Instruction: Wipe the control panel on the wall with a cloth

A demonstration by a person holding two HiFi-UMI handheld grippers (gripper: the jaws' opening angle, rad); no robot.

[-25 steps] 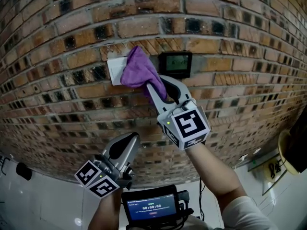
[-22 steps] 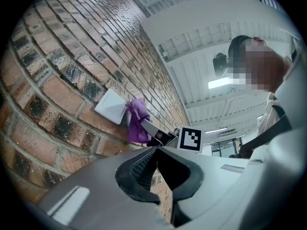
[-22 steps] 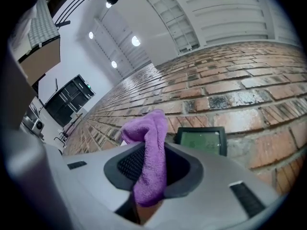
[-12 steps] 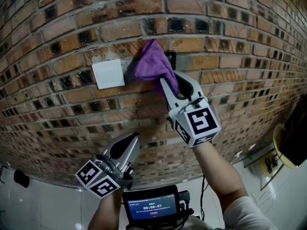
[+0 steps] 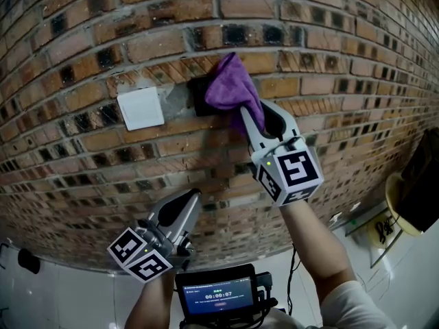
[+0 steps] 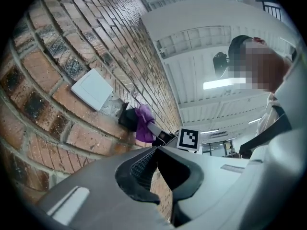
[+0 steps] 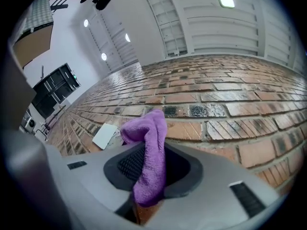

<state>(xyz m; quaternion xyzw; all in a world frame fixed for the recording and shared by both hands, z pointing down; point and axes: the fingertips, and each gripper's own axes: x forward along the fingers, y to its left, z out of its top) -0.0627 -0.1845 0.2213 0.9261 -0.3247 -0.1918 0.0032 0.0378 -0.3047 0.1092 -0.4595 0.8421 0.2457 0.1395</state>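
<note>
In the head view, the right gripper (image 5: pixel 248 118) is reaching up to the brick wall (image 5: pixel 329 115), its jaws clamping a purple cloth (image 5: pixel 230 84); the cloth is pressing against a dark control panel (image 5: pixel 197 96) near the middle of the wall and covering most of it, so only the panel's left edge is showing; a white switch plate (image 5: pixel 140 110) is sitting on the wall just left of the panel; the left gripper (image 5: pixel 194 196) is hanging lower down, clear of the wall, pointing up; a small screen (image 5: pixel 218 297) is glowing at the bottom edge.

In the left gripper view, the jaws are meeting at their tips with nothing between them; beyond them the switch plate, the panel and the cloth are lining up along the wall, with the right gripper's marker cube below the cloth.

In the right gripper view, the jaws are pinching the cloth, which is bunching above the tips against the bricks; the switch plate is lying to its left.
</note>
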